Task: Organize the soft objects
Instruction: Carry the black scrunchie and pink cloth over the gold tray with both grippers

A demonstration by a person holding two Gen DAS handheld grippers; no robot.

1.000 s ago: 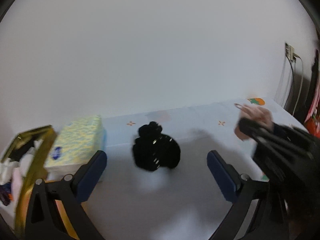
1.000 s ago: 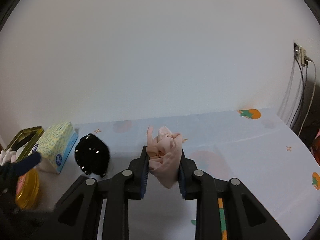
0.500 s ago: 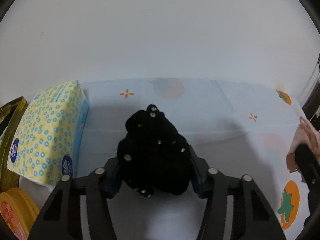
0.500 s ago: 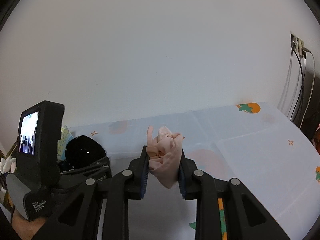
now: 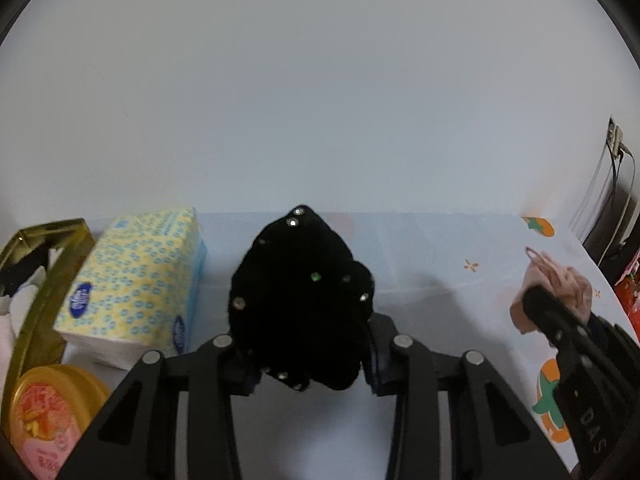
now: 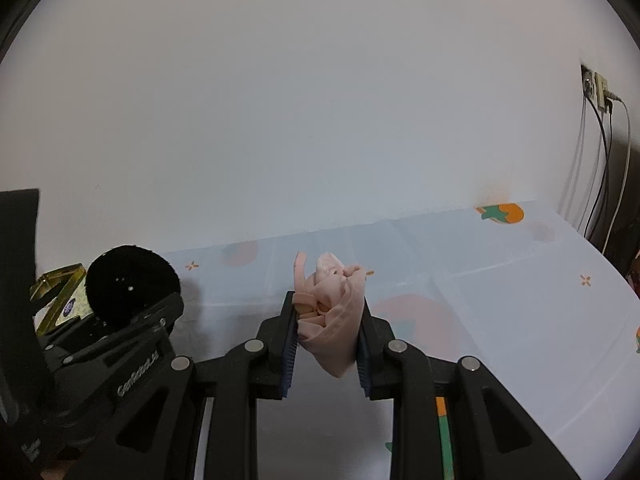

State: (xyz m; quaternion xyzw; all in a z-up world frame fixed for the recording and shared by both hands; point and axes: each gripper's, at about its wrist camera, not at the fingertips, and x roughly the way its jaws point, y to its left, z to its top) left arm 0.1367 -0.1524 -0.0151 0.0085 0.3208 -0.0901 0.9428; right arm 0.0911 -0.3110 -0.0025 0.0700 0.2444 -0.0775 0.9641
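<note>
Closing on black bundle (image 5: 300, 300): left gripper (image 5: 308, 364), pads pressing its sides, above table (image 5: 440, 272) beside tissue pack (image 5: 136, 280). Right gripper (image 6: 326, 344): clamped on pink cloth (image 6: 332, 316), raised off table.

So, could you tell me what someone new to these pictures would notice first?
Probably the black studded soft thing filling the middle of the left wrist view, between the closing jaws of the left gripper. Next, the pale pink cloth bunched in the right gripper over the fruit-print tablecloth. A yellow tissue pack lies left of the black thing.
</note>
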